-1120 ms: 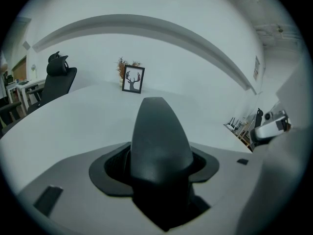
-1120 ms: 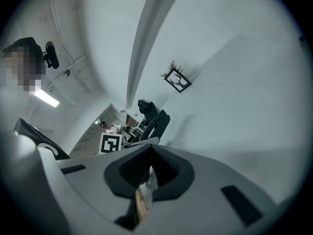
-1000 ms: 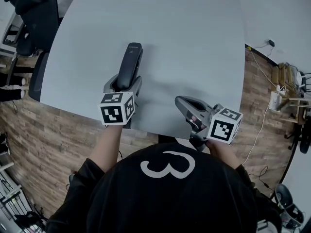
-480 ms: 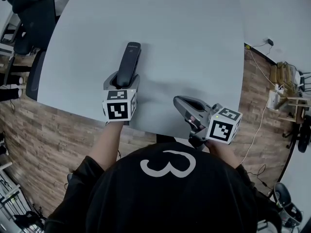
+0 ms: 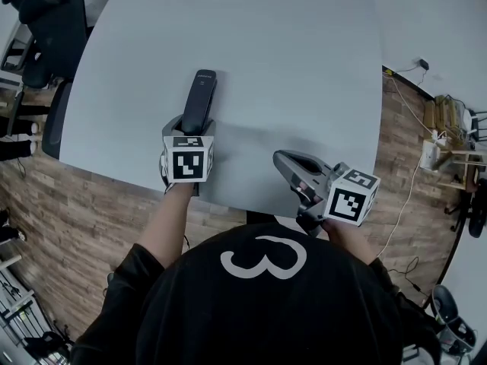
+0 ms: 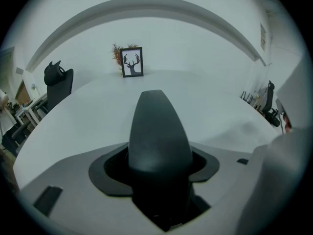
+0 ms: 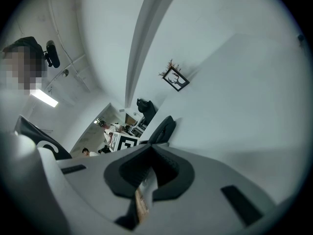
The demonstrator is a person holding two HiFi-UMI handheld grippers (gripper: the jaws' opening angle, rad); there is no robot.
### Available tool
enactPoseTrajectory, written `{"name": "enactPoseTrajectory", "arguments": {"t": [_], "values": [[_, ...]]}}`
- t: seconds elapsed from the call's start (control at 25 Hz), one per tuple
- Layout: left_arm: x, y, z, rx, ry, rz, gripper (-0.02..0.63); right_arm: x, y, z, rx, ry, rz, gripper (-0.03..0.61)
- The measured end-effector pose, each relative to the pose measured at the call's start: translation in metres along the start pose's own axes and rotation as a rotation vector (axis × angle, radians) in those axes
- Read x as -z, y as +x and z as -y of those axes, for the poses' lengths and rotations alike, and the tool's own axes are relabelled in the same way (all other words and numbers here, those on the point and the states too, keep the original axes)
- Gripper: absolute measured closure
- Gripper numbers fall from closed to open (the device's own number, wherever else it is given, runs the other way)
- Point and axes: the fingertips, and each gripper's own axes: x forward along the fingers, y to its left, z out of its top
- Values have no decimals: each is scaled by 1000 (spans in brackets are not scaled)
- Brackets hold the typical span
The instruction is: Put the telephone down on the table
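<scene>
A black telephone handset (image 5: pixel 199 101) sticks out forward from my left gripper (image 5: pixel 190 130), which is shut on its near end over the front left of the grey table (image 5: pixel 304 67). In the left gripper view the telephone (image 6: pixel 159 136) fills the middle, clamped between the jaws, pointing toward the table's far side. Whether it touches the tabletop I cannot tell. My right gripper (image 5: pixel 284 159) hovers at the table's front edge, jaws together with nothing in them. From the right gripper view the telephone (image 7: pixel 164 129) shows beyond the right gripper (image 7: pixel 149 166).
A framed deer picture (image 6: pixel 132 62) stands at the table's far edge. A black office chair (image 5: pixel 49 21) is at the left beside the table. Cables and small items (image 5: pixel 445 139) lie on the wooden floor at the right.
My left gripper has turned a little, so the telephone points more straight ahead, and it looks slightly lower. The right gripper has stayed put.
</scene>
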Motion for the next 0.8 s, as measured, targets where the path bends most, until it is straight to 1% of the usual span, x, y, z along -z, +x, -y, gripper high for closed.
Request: {"name": "enactPoseTrajectory", "arguments": {"t": [0.16, 0.52, 0.64, 0.68, 0.8], "values": [[3, 0, -1, 34, -42, -29, 318, 0, 1, -2, -4, 0, 2, 571], [2, 1, -3, 47, -35, -11, 315, 0, 1, -6, -7, 0, 9, 571], [2, 1, -6, 45, -34, -15, 275, 0, 1, -7, -7, 2, 11, 571], [2, 2, -6, 44, -25, -18, 243, 0, 1, -7, -8, 3, 11, 571], [3, 2, -6, 57, -11, -27, 184, 0, 2, -9, -13, 3, 11, 571]]}}
